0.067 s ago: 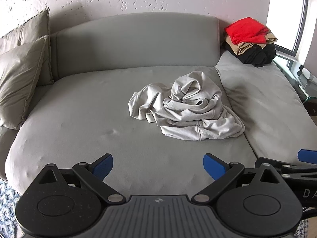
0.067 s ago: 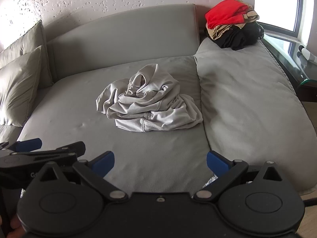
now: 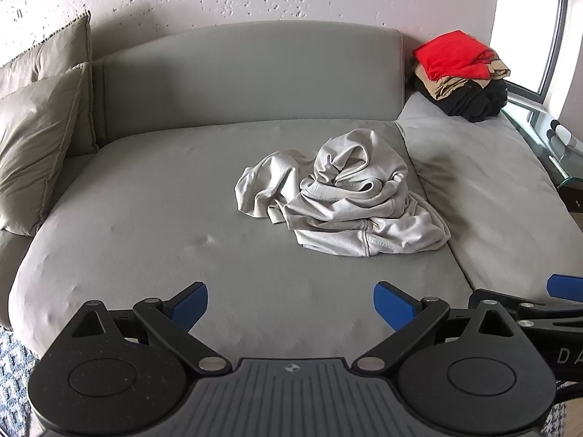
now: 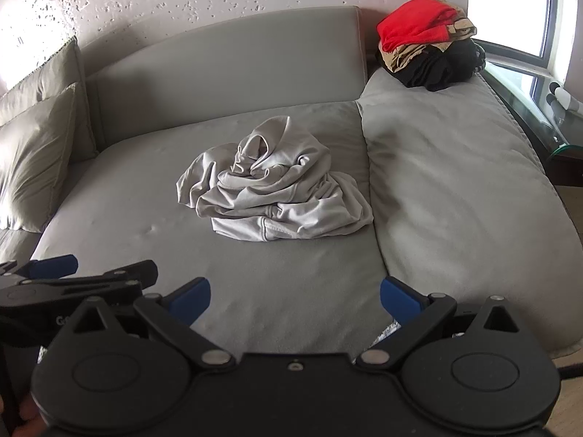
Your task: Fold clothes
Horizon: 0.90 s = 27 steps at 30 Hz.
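A crumpled light grey garment (image 3: 342, 200) lies in a heap on the grey sofa seat (image 3: 153, 218); it also shows in the right wrist view (image 4: 273, 193). My left gripper (image 3: 290, 306) is open and empty, held over the seat's front edge, well short of the garment. My right gripper (image 4: 295, 300) is open and empty, also at the front edge, to the right of the left one. Each gripper shows at the side of the other's view: the right gripper (image 3: 539, 302) and the left gripper (image 4: 65, 276).
A pile of folded clothes, red on top of tan and black (image 3: 461, 73), sits at the back right of the sofa (image 4: 426, 40). Two beige pillows (image 3: 32, 138) lean at the left. A glass side table (image 3: 554, 145) stands by the window at right.
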Motion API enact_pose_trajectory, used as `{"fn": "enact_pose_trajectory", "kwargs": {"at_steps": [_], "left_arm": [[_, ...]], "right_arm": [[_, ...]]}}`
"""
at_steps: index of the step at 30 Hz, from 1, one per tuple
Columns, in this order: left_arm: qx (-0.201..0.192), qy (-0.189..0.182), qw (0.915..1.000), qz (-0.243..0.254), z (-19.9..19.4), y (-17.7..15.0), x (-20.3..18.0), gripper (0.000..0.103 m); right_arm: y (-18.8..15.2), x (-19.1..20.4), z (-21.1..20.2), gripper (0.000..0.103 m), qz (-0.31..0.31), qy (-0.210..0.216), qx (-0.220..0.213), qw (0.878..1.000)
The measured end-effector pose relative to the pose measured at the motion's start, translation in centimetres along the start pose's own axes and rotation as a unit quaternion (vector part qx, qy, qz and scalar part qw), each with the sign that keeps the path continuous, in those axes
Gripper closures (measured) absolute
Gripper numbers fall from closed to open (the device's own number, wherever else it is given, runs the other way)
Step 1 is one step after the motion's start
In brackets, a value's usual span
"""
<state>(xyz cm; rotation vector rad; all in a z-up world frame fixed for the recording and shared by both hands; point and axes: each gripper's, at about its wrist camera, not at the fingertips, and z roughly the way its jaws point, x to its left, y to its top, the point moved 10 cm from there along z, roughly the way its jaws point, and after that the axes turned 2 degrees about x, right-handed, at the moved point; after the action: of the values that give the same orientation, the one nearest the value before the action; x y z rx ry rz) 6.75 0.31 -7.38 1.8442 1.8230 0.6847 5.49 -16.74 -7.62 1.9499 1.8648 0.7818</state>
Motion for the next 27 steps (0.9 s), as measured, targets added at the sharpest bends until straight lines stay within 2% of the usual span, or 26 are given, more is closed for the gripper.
{"fn": "enact_pose_trajectory", "kwargs": {"at_steps": [9,27], "left_arm": [[-0.006,-0.003,1.0000,-0.001,0.7,-0.8,-0.1,0.006],[-0.002,0.000,1.0000,0.003,0.1,-0.3,-0.2,0.006]], "right_arm": [[0.0,0.1,0.3,0.003,0.001,0.003,-0.002,1.000],[-0.2,-0.1,0.2,0.002,0.008,0.001,0.000,1.000]]}}
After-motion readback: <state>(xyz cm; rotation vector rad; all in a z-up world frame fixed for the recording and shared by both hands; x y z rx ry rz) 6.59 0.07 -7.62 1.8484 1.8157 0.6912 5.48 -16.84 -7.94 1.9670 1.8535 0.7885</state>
